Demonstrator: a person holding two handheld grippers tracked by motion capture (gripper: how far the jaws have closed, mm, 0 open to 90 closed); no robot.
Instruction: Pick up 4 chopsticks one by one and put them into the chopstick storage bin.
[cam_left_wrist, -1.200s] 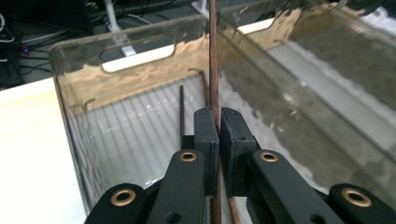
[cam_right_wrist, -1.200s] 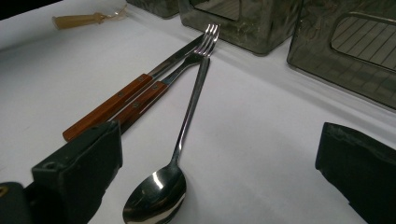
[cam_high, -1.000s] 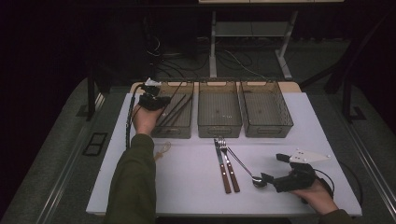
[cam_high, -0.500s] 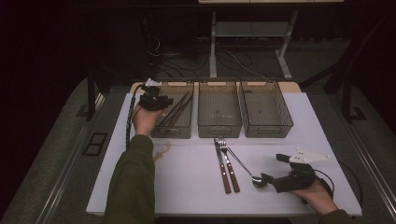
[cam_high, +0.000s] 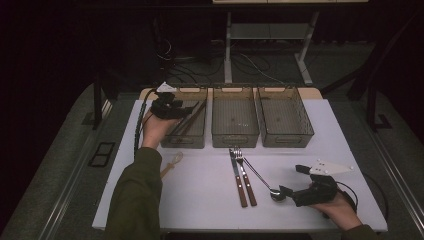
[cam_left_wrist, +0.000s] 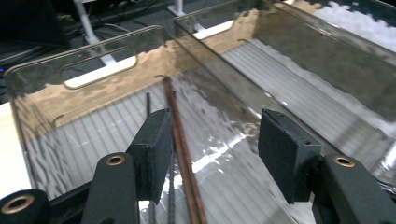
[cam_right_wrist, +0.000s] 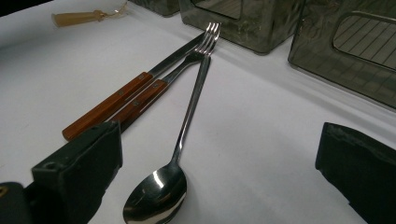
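The left tongs (cam_high: 186, 111) have just been opened over the left bin (cam_high: 192, 139), leaving the chopsticks (cam_left_wrist: 183, 154) released inside for sorting. The right tongs (cam_high: 283, 191) are held wide around the spoon (cam_right_wrist: 161, 184) on the worktop (cam_high: 200, 185), ready for pickup.

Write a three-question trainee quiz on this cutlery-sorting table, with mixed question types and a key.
1. True or false: the long brown chopsticks lie inside the leftmost clear plastic bin.
2. Multiple choice: what lies between the open jaws of the right gripper? A) the bowl of the long-handled steel spoon B) the wooden-handled fork C) the wooden-handled knife
3. Fill in: the left gripper sits over the leftmost bin with its jaws ____.

Key: 1 true; 2 A; 3 open, having just been opening, with the chopsticks lying loose between them.
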